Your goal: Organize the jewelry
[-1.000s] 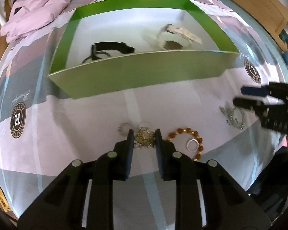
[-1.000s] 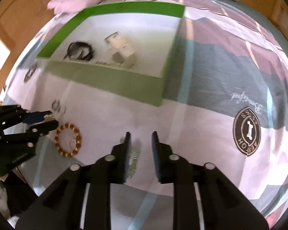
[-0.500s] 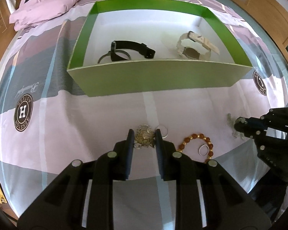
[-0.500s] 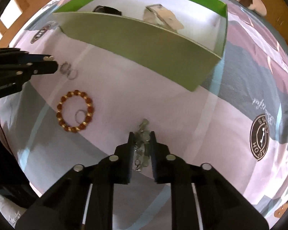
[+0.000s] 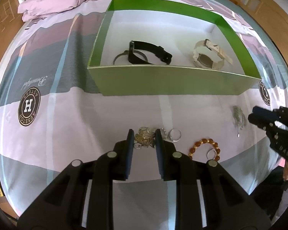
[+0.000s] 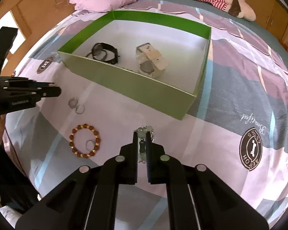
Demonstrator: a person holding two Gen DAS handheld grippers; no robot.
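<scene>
Already two watches (image 5: 149, 52) are lying in the box (image 5: 163, 80), while the left gripper (image 5: 144, 140) is pinching a gold brooch (image 5: 145, 138), the right gripper (image 6: 142, 140) is pinching a pale chain (image 6: 143, 132), and beads (image 6: 84, 142) and rings (image 6: 76, 105) are waiting near the bed's edge.

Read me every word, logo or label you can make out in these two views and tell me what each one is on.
"H", ringed by "AESSTOH": round badge on the bedsheet.
"Beautiful", script, upside down: bedsheet print.
"AESS...HO", partly legible: second badge, right wrist view.
"DAB", cut off: right gripper.
Small white label on the left gripper: too blurred to read.
</scene>
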